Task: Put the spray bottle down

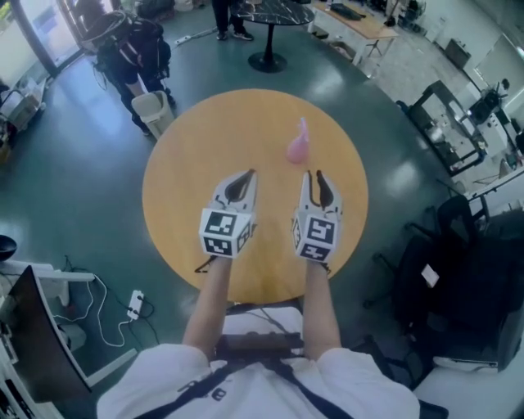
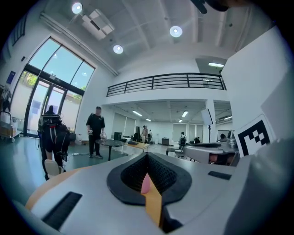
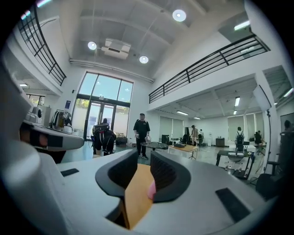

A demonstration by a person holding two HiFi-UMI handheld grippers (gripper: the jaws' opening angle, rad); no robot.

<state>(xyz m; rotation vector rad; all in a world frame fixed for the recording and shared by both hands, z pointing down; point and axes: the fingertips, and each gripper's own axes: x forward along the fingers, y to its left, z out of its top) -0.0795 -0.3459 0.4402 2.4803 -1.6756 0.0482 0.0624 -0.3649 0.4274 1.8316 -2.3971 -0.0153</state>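
Note:
The pink spray bottle [image 1: 297, 143] stands upright and alone on the far half of the round wooden table [image 1: 188, 188]. Both grippers hover side by side over the near half, pointing away from me and short of the bottle. My left gripper [image 1: 246, 177] has its tips together, with nothing in it. In the left gripper view [image 2: 147, 158] only a thin slit shows a sliver of the bottle [image 2: 145, 183]. My right gripper [image 1: 313, 175] is narrowly open and empty. The right gripper view [image 3: 144, 158] shows table wood in the gap and the bottle [image 3: 151, 189] peeking past the right pad.
A white bin [image 1: 153, 110] and a chair piled with dark bags [image 1: 131, 45] stand beyond the table's far left. A black office chair [image 1: 458, 245] is at the right. A small dark round table [image 1: 274, 12] and a standing person [image 3: 141, 134] are farther off.

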